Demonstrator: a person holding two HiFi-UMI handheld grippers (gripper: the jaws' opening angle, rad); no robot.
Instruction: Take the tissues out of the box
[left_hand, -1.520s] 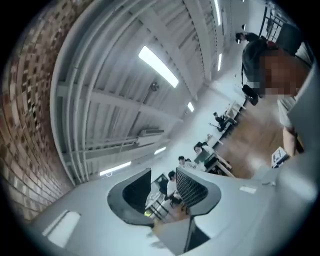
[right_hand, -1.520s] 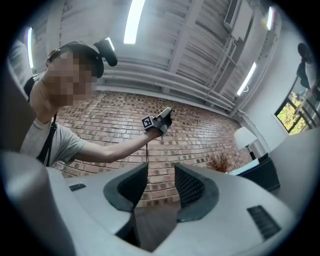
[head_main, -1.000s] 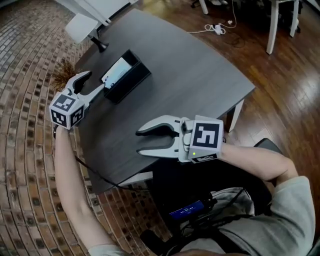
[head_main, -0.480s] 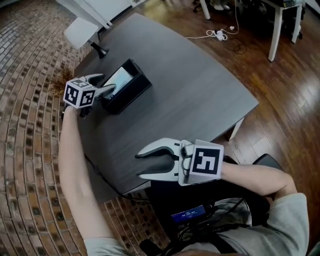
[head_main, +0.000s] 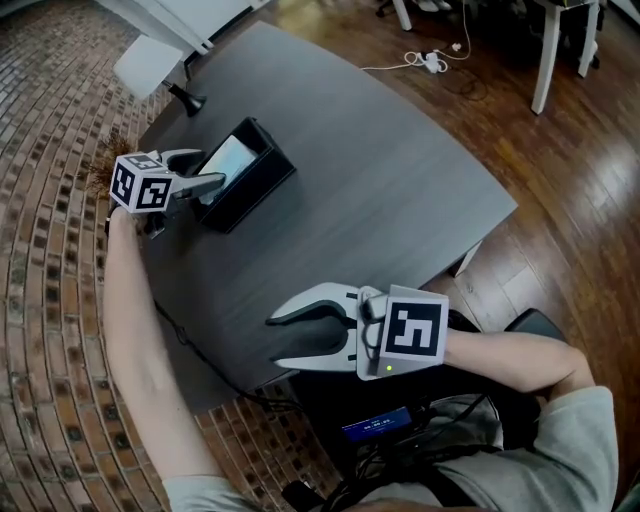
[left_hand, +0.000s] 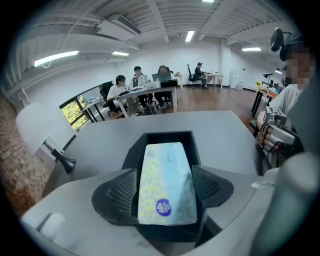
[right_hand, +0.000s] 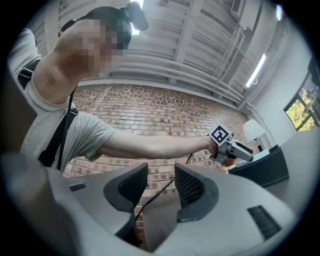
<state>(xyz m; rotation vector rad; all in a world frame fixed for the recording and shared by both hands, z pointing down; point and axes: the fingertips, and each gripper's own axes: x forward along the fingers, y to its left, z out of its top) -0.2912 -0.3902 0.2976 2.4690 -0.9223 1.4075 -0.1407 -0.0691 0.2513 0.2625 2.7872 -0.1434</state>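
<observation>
A black open box (head_main: 258, 182) sits on the dark table (head_main: 380, 170), with a pale blue and yellow tissue pack (head_main: 228, 158) lying in it. My left gripper (head_main: 208, 170) is at the box's near left end. In the left gripper view the tissue pack (left_hand: 166, 185) lies between the mesh pads (left_hand: 122, 192), and the jaws are opening, one on each side of it. My right gripper (head_main: 275, 341) hovers over the table's front edge, open and empty; the right gripper view shows nothing between its fingers (right_hand: 132, 187).
A small black lamp base (head_main: 190, 98) with a white shade (head_main: 148, 62) stands at the table's far left corner. A brick floor lies to the left and a wood floor to the right, where a white power strip (head_main: 432, 60) lies. People sit at desks (left_hand: 150, 92) far behind.
My left gripper swung from beside the box to its near end and now straddles the tissue pack. My right gripper drifted back toward the table's front edge.
</observation>
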